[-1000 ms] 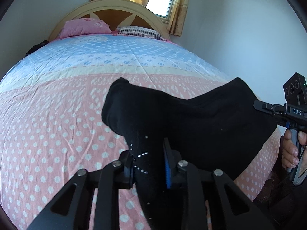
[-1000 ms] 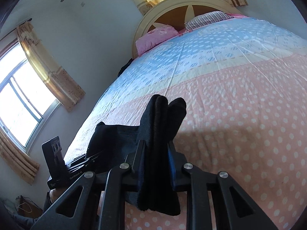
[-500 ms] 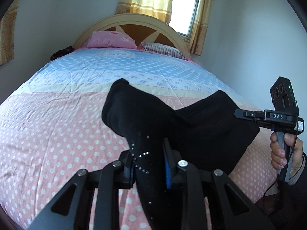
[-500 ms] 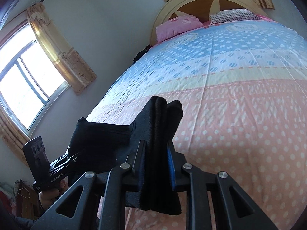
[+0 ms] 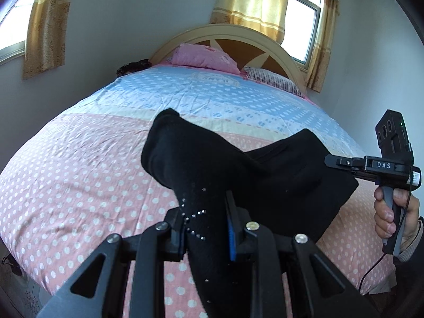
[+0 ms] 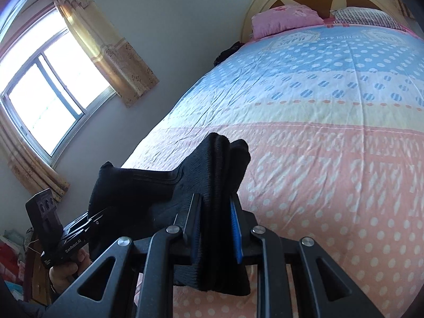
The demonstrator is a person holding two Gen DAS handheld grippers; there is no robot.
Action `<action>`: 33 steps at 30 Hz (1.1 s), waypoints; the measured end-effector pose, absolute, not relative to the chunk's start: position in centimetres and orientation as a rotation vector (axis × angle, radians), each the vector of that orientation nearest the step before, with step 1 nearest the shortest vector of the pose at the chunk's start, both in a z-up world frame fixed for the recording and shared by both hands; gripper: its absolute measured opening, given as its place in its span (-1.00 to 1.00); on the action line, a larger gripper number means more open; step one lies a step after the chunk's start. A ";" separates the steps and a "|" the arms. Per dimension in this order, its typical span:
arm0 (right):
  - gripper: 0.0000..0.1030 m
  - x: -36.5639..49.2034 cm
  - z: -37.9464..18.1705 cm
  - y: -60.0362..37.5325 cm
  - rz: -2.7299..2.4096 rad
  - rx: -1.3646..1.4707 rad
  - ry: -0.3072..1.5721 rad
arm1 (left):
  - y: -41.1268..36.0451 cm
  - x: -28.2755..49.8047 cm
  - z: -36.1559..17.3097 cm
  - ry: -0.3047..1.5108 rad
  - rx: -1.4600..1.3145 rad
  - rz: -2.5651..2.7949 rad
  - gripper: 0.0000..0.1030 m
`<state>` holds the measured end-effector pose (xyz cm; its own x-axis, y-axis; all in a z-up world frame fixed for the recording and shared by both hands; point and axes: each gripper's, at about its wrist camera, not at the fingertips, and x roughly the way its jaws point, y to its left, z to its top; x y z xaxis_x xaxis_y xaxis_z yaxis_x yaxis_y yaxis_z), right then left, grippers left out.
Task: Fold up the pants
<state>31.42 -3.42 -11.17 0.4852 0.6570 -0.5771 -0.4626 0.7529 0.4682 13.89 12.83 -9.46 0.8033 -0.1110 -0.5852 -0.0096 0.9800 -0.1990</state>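
Black pants (image 5: 238, 175) with small rhinestones hang in the air above the foot of the bed, stretched between my two grippers. My left gripper (image 5: 205, 225) is shut on one bunched end of the waistband. My right gripper (image 6: 216, 225) is shut on the other bunched end of the pants (image 6: 212, 175). The right gripper shows at the right of the left wrist view (image 5: 334, 161), and the left gripper shows at the lower left of the right wrist view (image 6: 90, 218). The lower part of the pants is hidden below both views.
The bed (image 5: 92, 159) has a pink and blue dotted quilt. A pink pillow (image 5: 204, 58) and a striped pillow (image 5: 273, 79) lie by the wooden headboard (image 5: 238, 34). Dark cloth (image 5: 132, 66) lies at the far left corner. Curtained windows (image 6: 47, 92) flank the bed.
Both grippers have risen and tilted upward with the pants still held, so more wall and window shows. The pants remain stretched between them.
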 end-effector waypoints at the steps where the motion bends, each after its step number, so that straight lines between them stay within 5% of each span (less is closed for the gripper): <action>1: -0.61 31.9 -11.3 -2.9 0.694 0.262 0.819 | 13.2 13.9 -9.6 0.639 -0.202 -0.048 -0.54; 4: -0.66 33.1 -11.9 -1.5 0.707 0.258 0.835 | 14.4 13.5 -10.3 0.643 -0.207 -0.012 -0.54; 7: -0.94 33.9 -12.5 -0.5 0.713 0.258 0.838 | 15.7 13.5 -11.0 0.651 -0.234 0.017 -0.54; 18: -0.93 34.2 -14.8 2.6 0.712 0.181 0.904 | 17.3 14.2 -14.0 0.727 -0.257 0.049 -0.54; 21: -0.68 34.3 -14.8 2.9 0.695 0.152 0.901 | 17.4 14.7 -14.3 0.738 -0.255 0.052 -0.54; 23: 0.05 34.4 -15.1 2.9 0.674 0.146 0.912 | 17.7 14.8 -14.6 0.747 -0.264 0.052 -0.53; 26: 0.08 34.6 -15.7 2.6 0.627 0.134 0.923 | 18.1 14.6 -15.1 0.760 -0.267 0.056 -0.44; 33: 0.08 35.4 -18.1 2.2 0.612 0.156 1.020 | 18.7 14.6 -16.0 0.781 -0.228 0.123 0.17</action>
<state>35.38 2.23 -18.12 0.3736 0.5454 -0.7503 -0.4048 0.8237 0.3971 14.63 18.75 -15.97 0.7050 0.0258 -0.7088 -0.1940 0.9682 -0.1578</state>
